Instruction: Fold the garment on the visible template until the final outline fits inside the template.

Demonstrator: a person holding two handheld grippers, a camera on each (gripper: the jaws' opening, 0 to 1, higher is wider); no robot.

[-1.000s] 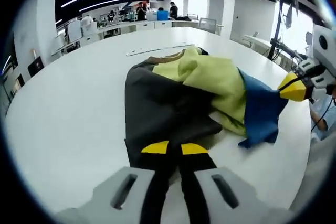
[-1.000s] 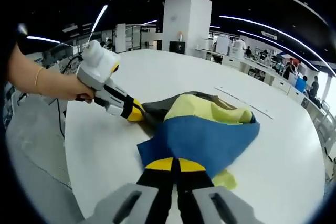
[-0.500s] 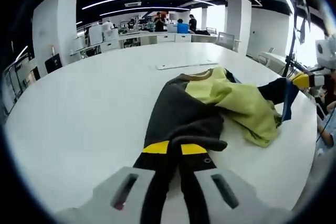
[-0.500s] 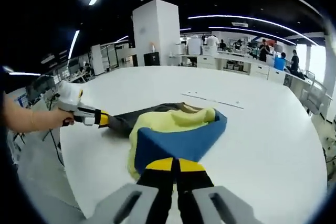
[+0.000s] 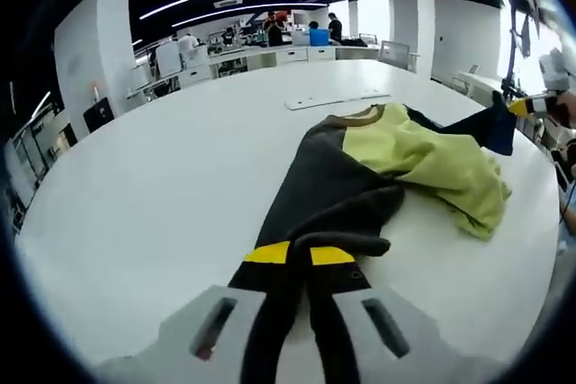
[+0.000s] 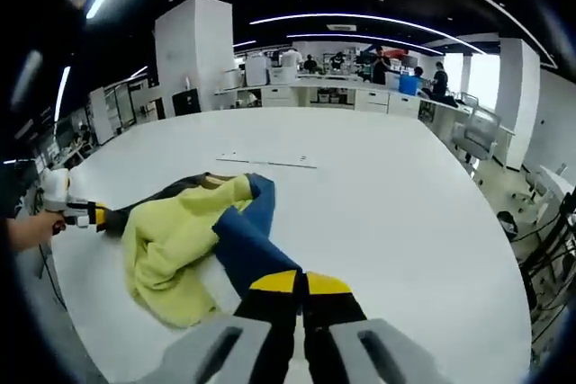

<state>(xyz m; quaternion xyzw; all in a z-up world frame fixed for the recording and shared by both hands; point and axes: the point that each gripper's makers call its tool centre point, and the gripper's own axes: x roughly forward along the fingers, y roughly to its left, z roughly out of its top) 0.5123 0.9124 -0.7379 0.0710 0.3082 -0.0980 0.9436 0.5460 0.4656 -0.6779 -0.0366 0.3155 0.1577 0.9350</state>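
Fabric in the left gripper view: we saw a colour-block sweatshirt (image 5: pixel 378 168) stretched across the white table (image 5: pixel 153 186), with a dark grey sleeve running from our jaws up to a yellow-green body and a brown-edged collar.
Left gripper (image 5: pixel 300 254): we had its yellow-tipped jaws pinched narrow on the grey sleeve end, cloth bunched just past the tips.
Long axis, left gripper view: we read the garment as lying away from us and to the right, from the grey sleeve in our grip toward the blue sleeve at the far right edge.
Other end: we saw the right gripper (image 5: pixel 525 106) at the far right, its yellow tip on the blue sleeve end, well apart from ours.
Template: we saw a thin pale outline strip (image 5: pixel 337 99) on the table just beyond the collar; we could not tell its full extent.
Fabric in the right gripper view: we saw the blue sleeve run from our jaws up-left into the yellow-green body (image 6: pixel 175 240), with the grey part beyond it.
Right gripper (image 6: pixel 300 283): we had its jaws closed narrow on the blue sleeve end.
Left gripper, right gripper view (image 6: pixel 90 215): we saw it at the far left edge, held by a hand (image 6: pixel 31 229), on the grey end.
Deciding relation: we judged the sweatshirt was strung between the two tongs, each an equal claim on one sleeve, and the template lay beyond the collar, so the next lay-down would have to carry the garment toward that strip.
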